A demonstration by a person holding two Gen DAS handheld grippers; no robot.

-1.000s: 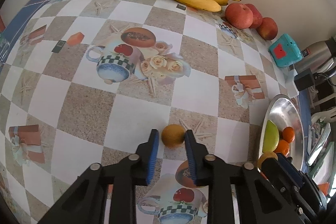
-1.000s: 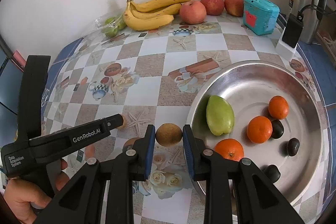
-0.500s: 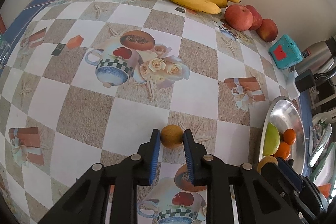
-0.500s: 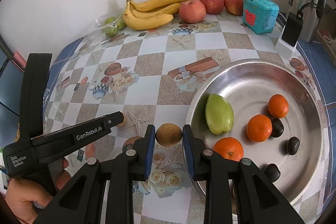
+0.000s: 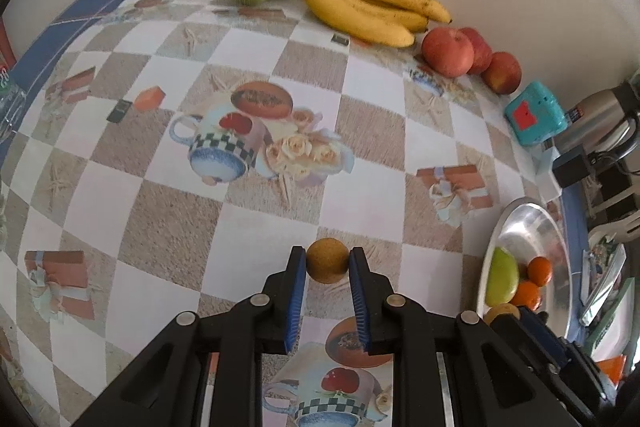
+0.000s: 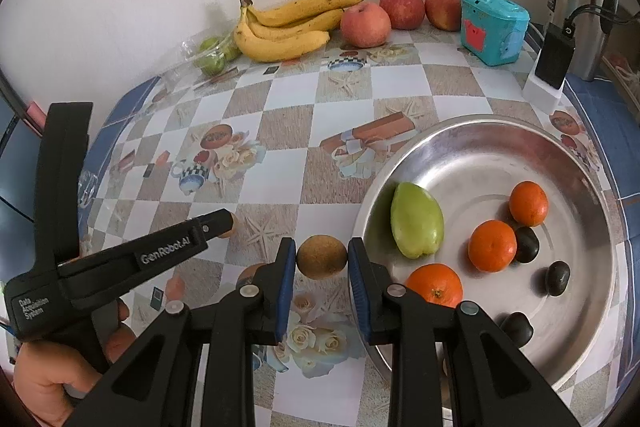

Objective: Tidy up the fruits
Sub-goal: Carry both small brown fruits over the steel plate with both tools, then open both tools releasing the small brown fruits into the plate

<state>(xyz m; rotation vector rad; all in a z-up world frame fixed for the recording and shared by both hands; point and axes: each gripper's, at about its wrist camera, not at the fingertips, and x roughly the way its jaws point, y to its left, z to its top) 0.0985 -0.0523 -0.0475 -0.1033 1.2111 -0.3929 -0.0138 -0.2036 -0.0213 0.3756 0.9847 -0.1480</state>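
Nothing's really changed in the last second: left gripper point(image 5: 327, 263) and right gripper point(image 6: 322, 259) each stay clamped on a small brown fruit point(image 5: 327, 261), held over the desk point(image 5: 192, 211) beside the metal bowl point(image 6: 480, 131), so they'll probably go in next.

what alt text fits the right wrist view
The right tongs grip a small brown fruit beside a metal bowl holding a green fruit and three oranges; bananas lie by the wall.
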